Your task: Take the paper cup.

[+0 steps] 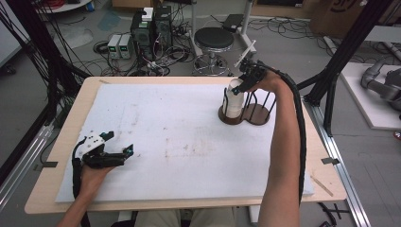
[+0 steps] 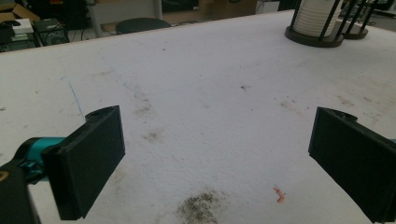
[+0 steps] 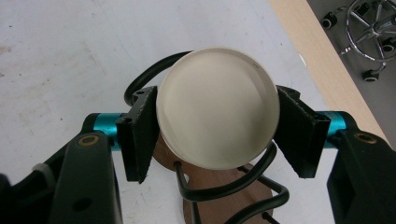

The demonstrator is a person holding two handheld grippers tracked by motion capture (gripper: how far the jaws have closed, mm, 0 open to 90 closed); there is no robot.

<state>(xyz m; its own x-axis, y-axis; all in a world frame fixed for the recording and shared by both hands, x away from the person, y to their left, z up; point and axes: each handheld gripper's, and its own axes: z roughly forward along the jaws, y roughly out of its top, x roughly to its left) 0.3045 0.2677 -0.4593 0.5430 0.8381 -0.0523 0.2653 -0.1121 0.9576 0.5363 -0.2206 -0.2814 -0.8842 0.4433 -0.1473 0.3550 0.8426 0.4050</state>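
Observation:
A stack of white cups (image 1: 233,101) stands upside down in a black wire holder on a brown round base (image 1: 257,117) at the table's far right. My right gripper (image 1: 245,81) comes down on the stack from above. In the right gripper view the top white cup (image 3: 217,88) sits between the two pads, which press on its sides, so the right gripper (image 3: 217,126) is shut on it. My left gripper (image 1: 119,143) rests low at the near left of the white table cover (image 1: 179,123), far from the holder. Its jaws (image 2: 219,154) stand wide open with nothing between them. The cup stack (image 2: 312,18) shows far off at that view's top right.
A second, empty ring of the wire holder (image 1: 261,101) stands right of the cups. Beyond the table's far edge are a black stool (image 1: 214,40) and computer boxes with cables (image 1: 151,28). Black frame posts (image 1: 340,61) rise at the right. A dark smudge (image 2: 201,210) marks the cover.

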